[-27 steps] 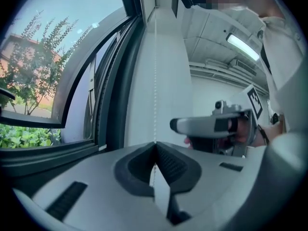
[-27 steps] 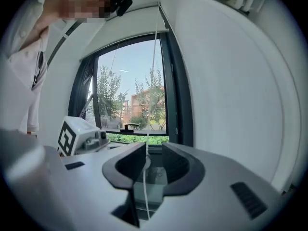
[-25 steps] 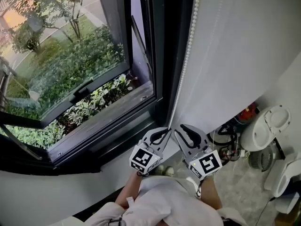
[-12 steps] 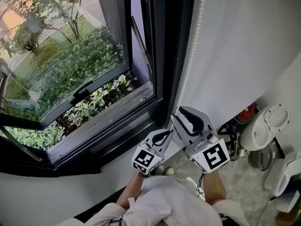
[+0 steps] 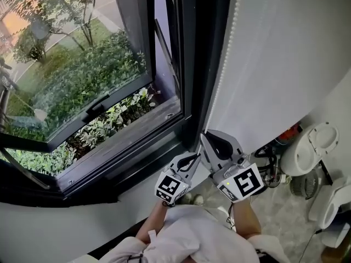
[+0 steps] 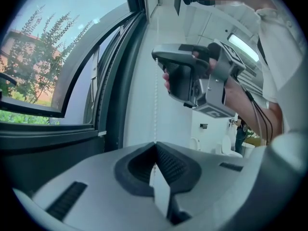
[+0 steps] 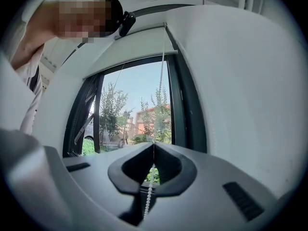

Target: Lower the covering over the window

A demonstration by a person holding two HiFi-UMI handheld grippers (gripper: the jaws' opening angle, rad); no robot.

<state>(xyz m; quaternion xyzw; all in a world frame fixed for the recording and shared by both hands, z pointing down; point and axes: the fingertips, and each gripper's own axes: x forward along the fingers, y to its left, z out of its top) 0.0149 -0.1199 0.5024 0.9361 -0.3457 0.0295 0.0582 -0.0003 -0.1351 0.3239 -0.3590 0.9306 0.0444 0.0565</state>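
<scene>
We take the dark window frame [image 5: 189,64] as our reference. The blind [image 7: 130,49] sits gathered along the top of that frame, and the glass below it is uncovered. The hinged sash [image 5: 93,111] stands tilted outward from the frame, with green plants [image 5: 82,75] beyond it. The white bead chain [image 7: 148,196] hangs just beside the frame's inner upright, between the frame and the white wall [image 5: 285,53].

The left gripper [image 6: 155,144] is at the foot of the frame. Its jaws are pressed together on the chain, which enters at their tips and runs down between the pads. The right gripper [image 7: 154,145] is just above the left on the same chain, closer to the frame's upright. Its jaws have just been closing and now meet at the tips, with the beads pinched between them and trailing down through the hollow behind. The left gripper view shows a hand around the right gripper's body. The two grippers are near each other but apart.
</scene>
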